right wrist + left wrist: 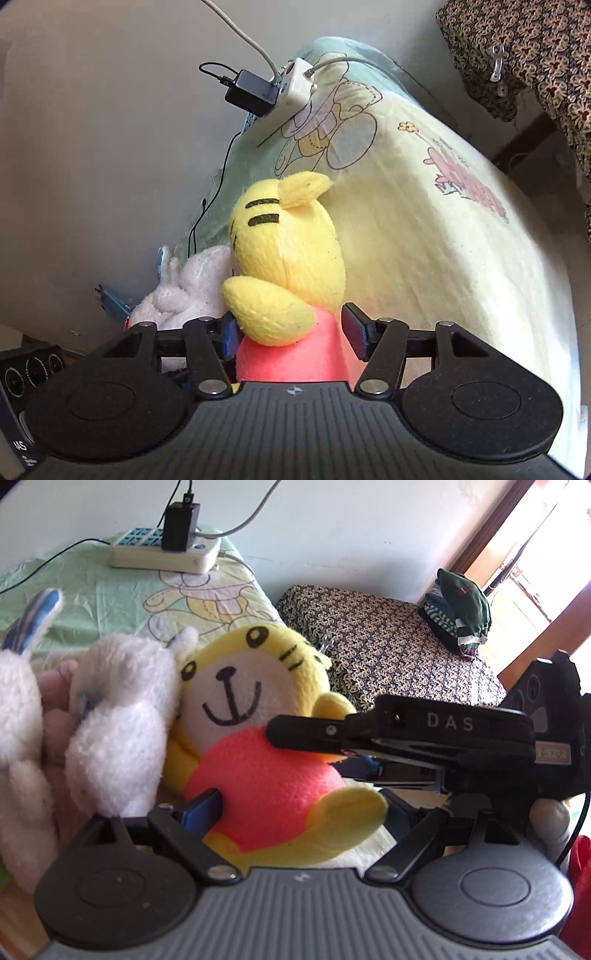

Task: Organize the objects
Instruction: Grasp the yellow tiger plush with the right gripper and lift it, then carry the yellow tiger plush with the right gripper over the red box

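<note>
Both tongs meet on one yellow plush toy (258,720). From the right wrist view, the right tongs (291,336) have their two fingers spread to either side of the toy's pink body, the left pad against it and the right pad just beside it; whether they actually pinch it cannot be told. In the left wrist view those same right tongs (280,733) reach in from the right side, their tips resting on the top of the pink belly. The left tongs (295,805) have the pink belly and a yellow foot between their fingers; one blue-padded finger (201,808) touches the belly's left side, while the other finger is hidden behind the foot, so their grip cannot be judged.

One white plush toy (114,723) with a blue-striped ear leans against the yellow toy's left side. Both toys sit at the edge of a bed (122,590) covered by a pale green cartoon sheet. One power strip (162,552) lies on the bed near the wall, with one black charger (181,526) plugged into it. One patterned seat (388,646) stands beyond the bed, carrying a pile of green clothes (458,616).
</note>
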A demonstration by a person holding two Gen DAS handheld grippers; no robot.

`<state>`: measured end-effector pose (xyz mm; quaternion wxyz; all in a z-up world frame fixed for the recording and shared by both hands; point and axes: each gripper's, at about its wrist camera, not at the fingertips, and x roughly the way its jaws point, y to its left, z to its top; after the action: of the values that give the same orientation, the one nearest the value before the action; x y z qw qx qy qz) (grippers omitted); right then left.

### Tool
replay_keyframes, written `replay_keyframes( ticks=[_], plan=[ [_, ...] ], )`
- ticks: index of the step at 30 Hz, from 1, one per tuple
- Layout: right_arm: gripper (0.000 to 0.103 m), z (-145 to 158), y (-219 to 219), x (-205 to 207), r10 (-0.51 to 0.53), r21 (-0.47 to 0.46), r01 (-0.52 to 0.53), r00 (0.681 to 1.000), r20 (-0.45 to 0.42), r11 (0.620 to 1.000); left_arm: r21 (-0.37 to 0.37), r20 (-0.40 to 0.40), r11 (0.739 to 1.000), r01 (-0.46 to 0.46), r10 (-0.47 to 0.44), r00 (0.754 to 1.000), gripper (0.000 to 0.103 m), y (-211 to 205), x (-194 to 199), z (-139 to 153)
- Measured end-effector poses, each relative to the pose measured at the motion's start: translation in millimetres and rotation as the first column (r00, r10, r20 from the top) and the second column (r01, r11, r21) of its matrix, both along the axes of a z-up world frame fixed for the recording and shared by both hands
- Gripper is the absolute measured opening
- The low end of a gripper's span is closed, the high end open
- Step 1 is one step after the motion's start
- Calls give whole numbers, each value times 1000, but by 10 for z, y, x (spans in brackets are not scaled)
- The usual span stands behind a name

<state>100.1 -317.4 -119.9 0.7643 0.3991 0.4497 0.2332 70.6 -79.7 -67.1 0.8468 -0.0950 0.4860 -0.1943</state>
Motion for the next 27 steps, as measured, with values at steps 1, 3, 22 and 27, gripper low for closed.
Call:
replay_keyframes(
  ticks=[1, 3, 22, 27],
  plan=[
    [54, -17, 10, 4, 9, 16, -9, 1000, -3, 1000, 3, 5, 1000, 4, -4, 1000, 88, -8, -3, -8],
    [50, -24, 15, -8, 17, 33, -17, 1000, 1, 999, 8, 12, 1000, 11, -11, 1000, 87, -32, -8, -19],
    [39, 400, -228, -661, -61, -106, 56, 997, -42, 993, -88, -15, 978, 187, -189, 982, 84, -293, -490, 126],
    [39, 462, -289, -915, -91, -120, 82, 993, -72, 989, -109, -12, 961, 254, -257, 966, 84, -347, -688, 181]
  ],
)
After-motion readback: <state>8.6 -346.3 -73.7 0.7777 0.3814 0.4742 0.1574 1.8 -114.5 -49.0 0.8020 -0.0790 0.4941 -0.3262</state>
